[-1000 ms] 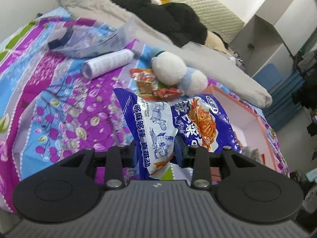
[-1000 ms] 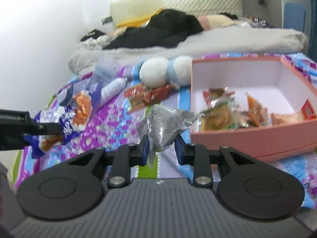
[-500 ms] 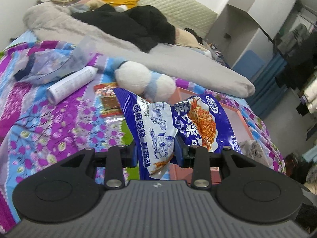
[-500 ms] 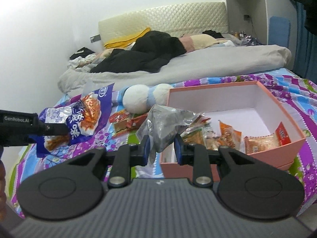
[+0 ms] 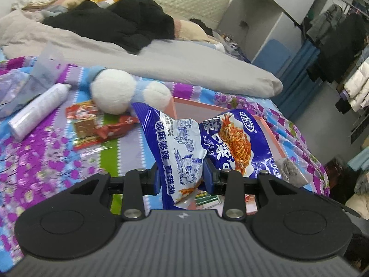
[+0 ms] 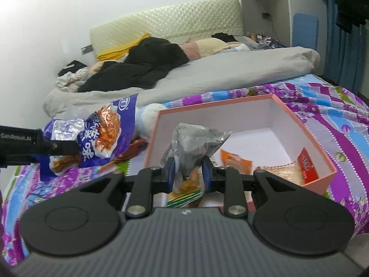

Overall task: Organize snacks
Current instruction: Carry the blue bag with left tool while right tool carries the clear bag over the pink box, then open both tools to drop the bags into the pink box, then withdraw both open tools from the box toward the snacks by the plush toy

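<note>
My left gripper [image 5: 181, 176] is shut on a blue and white noodle snack bag [image 5: 184, 147], held up near the left edge of the pink box [image 5: 272, 133]. The same blue bag [image 6: 101, 136] and the left gripper's finger show at the left of the right wrist view. My right gripper [image 6: 188, 173] is shut on a crumpled silvery snack packet [image 6: 191, 147], held over the near part of the pink box [image 6: 297, 117]. Inside the box lie an orange packet [image 6: 235, 159] and a red-ended cracker packet [image 6: 299, 166]. A red snack packet [image 5: 92, 124] lies on the bedspread.
A white and blue plush toy [image 5: 120, 94] lies behind the red packet. A white spray can [image 5: 37, 113] and a clear plastic bag [image 5: 25, 80] lie at the left. A grey duvet [image 5: 161, 62] with black clothes [image 5: 110, 25] crosses the bed behind. The bed's edge and hanging clothes are at the right.
Both grippers have moved right toward the pink box with their packets. The silvery packet now hangs over the box's inside; the blue bag has come up beside the box.
</note>
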`<state>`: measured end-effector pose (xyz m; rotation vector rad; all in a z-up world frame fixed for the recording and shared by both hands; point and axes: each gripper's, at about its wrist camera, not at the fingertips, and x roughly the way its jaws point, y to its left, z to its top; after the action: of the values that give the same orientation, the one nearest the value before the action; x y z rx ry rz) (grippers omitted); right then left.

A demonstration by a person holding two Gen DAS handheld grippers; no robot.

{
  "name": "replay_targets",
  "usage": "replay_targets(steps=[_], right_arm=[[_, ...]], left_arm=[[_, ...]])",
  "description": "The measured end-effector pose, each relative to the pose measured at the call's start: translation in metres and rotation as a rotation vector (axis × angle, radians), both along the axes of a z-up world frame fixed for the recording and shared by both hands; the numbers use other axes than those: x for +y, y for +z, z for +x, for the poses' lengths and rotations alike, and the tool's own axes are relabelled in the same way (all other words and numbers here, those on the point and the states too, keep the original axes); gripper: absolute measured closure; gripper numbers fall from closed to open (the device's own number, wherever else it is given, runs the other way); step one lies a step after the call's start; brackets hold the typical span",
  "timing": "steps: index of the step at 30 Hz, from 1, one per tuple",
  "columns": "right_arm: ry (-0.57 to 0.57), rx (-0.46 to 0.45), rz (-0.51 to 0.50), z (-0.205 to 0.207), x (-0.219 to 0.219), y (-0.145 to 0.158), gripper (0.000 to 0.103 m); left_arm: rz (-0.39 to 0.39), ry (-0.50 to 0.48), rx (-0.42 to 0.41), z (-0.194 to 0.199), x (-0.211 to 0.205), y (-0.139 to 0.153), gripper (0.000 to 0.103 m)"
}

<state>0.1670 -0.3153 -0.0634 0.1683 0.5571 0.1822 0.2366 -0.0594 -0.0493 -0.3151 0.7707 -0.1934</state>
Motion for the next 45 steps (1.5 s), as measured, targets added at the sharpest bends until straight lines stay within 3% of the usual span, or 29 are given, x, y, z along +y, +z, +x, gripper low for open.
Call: replay_targets(steps=[12,21,23,24,26,29,30,45], right_arm=[[-0.069,0.096,-0.017,0.061,-0.039,-0.042,0.076],[-0.116,0.179,-0.03,0.089,-0.055,-0.074,0.076],[-0.122,0.201,-0.041,0.093,-0.056,-0.079,0.075],[-0.131,0.208,-0.041,0.093,-0.057,-0.081,0.074],[-0.149,0.221,-0.039,0.093,-0.059,-0.083,0.075],[-0.172,0.184,-0.036,0.085,-0.061,-0.076,0.047],[-0.172,0.175,-0.033,0.083,-0.06,-0.073,0.045],[-0.106,0.068,0.017,0.016,-0.037,-0.024,0.046]], left_arm=[[0.054,-0.095,0.065,0.085,-0.055,-0.041,0.062],[0.077,-0.154,0.107,0.12,-0.078,-0.068,0.062],[0.08,-0.177,0.12,0.123,-0.081,-0.071,0.058],[0.086,-0.193,0.13,0.124,-0.084,-0.072,0.047],[0.1,-0.183,0.121,0.121,-0.085,-0.071,0.033],[0.095,-0.183,0.108,0.117,-0.083,-0.064,0.031],[0.095,-0.18,0.104,0.114,-0.082,-0.062,0.031],[0.097,-0.14,-0.025,0.02,-0.052,0.01,0.031]])
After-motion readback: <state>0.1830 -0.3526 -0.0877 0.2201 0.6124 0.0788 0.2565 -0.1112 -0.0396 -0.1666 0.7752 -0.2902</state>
